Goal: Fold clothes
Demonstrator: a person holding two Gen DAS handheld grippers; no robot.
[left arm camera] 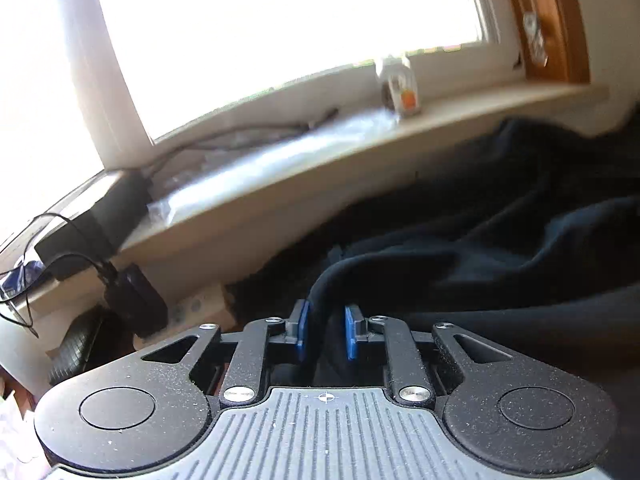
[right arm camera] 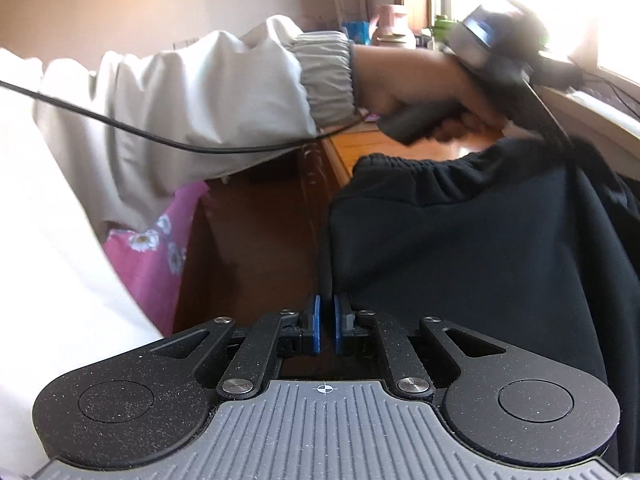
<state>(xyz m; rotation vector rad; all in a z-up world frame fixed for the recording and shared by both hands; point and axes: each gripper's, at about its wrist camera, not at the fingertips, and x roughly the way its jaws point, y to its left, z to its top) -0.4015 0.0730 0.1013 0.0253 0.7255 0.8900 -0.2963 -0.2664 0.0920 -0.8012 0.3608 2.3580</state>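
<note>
A black garment (right arm camera: 460, 240) with a gathered elastic waistband hangs lifted above a wooden table. My right gripper (right arm camera: 327, 326) is shut on its lower left edge, the cloth pinched between the blue pads. In the left wrist view the same dark garment (left arm camera: 500, 240) spreads to the right, and my left gripper (left arm camera: 326, 330) is shut on a bunched fold of it. The right wrist view also shows the left gripper (right arm camera: 560, 128) held by a hand (right arm camera: 420, 80) in a pale sleeve, gripping the garment's upper right corner.
A windowsill (left arm camera: 360, 148) with a small bottle (left arm camera: 400, 88), a plastic bag and cables runs behind the garment. A black box (left arm camera: 100, 216) sits at its left end. The wooden table (right arm camera: 360, 144) lies below the hand, with pink floral cloth (right arm camera: 160, 248) at the left.
</note>
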